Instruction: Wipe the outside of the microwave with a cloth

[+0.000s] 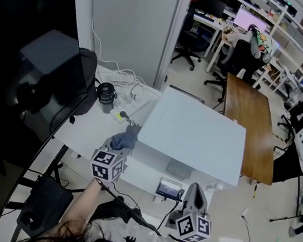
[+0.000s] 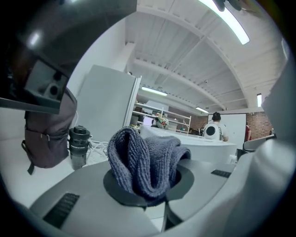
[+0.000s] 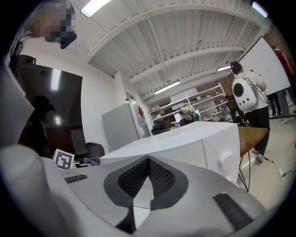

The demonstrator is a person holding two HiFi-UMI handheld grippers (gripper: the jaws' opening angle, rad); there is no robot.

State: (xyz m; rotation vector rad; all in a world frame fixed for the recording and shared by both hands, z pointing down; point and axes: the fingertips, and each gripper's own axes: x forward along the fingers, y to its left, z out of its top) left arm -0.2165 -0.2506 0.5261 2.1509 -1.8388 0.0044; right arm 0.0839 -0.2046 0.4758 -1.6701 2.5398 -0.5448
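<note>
The white microwave [image 1: 194, 135] stands on a white table [image 1: 91, 128], its front with the knob [image 3: 226, 160] toward me. My left gripper [image 1: 120, 151] is at the microwave's front left corner, shut on a grey-blue cloth [image 1: 127, 139]. In the left gripper view the folded cloth [image 2: 145, 164] bulges up out of the closed jaws, with the microwave [image 2: 208, 144] just behind it. My right gripper [image 1: 194, 188] hovers below the microwave's front right side. Its jaws [image 3: 148, 162] are shut with nothing between them, and they face the microwave [image 3: 185, 143].
A dark backpack [image 1: 84, 82] and a black cylinder [image 1: 106, 93] with white cables sit on the table's left part. A wooden table [image 1: 250, 124] stands right of the microwave. Office chairs and desks fill the back, and a person [image 3: 247, 99] stands at far right.
</note>
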